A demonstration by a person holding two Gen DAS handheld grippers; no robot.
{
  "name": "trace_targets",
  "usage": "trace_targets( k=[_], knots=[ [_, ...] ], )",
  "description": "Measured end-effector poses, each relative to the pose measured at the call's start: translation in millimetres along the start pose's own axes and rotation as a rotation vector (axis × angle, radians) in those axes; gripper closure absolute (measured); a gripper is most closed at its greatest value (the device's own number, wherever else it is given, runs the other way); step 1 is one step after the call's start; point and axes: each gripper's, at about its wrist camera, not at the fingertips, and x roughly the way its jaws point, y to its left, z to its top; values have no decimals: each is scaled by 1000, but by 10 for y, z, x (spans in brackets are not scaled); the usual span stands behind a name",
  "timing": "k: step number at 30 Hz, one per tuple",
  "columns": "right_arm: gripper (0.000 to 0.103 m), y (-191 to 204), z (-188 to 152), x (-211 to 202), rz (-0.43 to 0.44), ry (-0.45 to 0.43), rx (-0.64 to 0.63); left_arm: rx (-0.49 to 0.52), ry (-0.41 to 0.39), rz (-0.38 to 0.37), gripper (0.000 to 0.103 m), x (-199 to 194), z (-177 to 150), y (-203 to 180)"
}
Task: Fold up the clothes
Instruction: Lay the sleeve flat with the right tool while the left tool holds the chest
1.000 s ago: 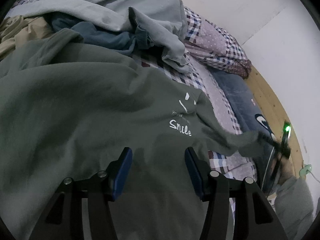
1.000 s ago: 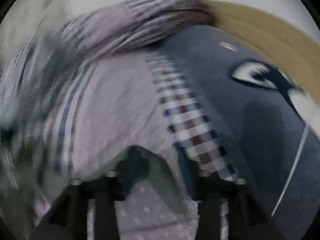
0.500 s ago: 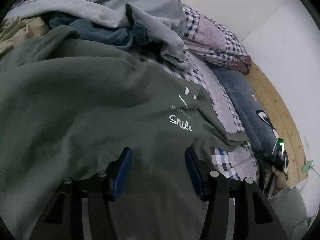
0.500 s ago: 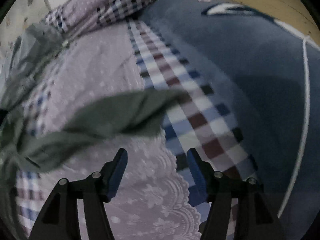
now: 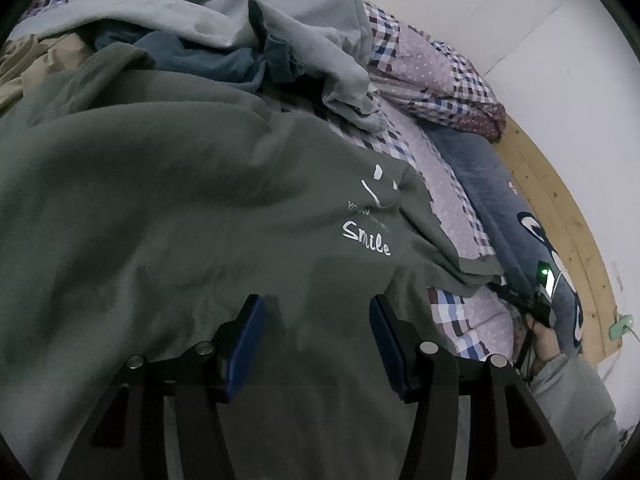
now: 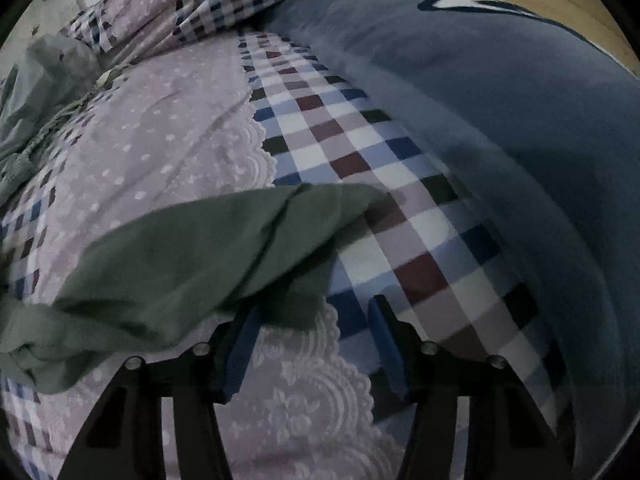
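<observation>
Both hand-held grippers agape; left [image 5: 316, 320] over green shirt [image 5: 160, 208]

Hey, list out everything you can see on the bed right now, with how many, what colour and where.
Dark green cotton T-shirt with white "Smile" print: one, spread across the bed's near side; its sleeve reaches toward the right gripper.
Pale grey-green garment: one, crumpled at the far end.
Dark teal garment: one, bunched under the pale one.
Beige cloth: one, far left edge.
Lilac dotted and checked bedsheet: one, under everything.
Matching checked quilt: one, bunched by the wall.
Blue cartoon-print pillow: one, along the wooden bed frame.
Left gripper: open, over the shirt.
Right gripper: open, at the sleeve edge.
Grey sleeve: one, right.
</observation>
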Motion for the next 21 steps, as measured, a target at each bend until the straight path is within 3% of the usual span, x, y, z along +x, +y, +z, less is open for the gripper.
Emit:
trace_targets(
  k=[1, 2, 7, 11, 14, 17, 21],
  knots=[
    [64, 1, 17, 5, -4, 1, 1, -2, 0, 0, 45, 2, -1, 5],
    [96, 17, 30, -3, -5, 5, -10, -7, 1, -2, 45, 5, -1, 12],
    [97, 148, 87, -237, -27, 7, -109, -18, -1, -6, 45, 0, 9, 38],
    [97, -240, 218, -872, -9, -96, 15, -33, -19, -18, 45, -56, 40, 53],
    [97, -503, 229, -1224, 18, -119, 68, -43, -33, -29, 45, -110, 64, 60],
    [97, -576, 205, -1139, -34, -31, 7, -45, -38, -37, 45, -133, 68, 46],
    [96, -604, 41, -768, -48, 165, -35, -30, -41, -32, 45, -135, 69, 7]
  ],
)
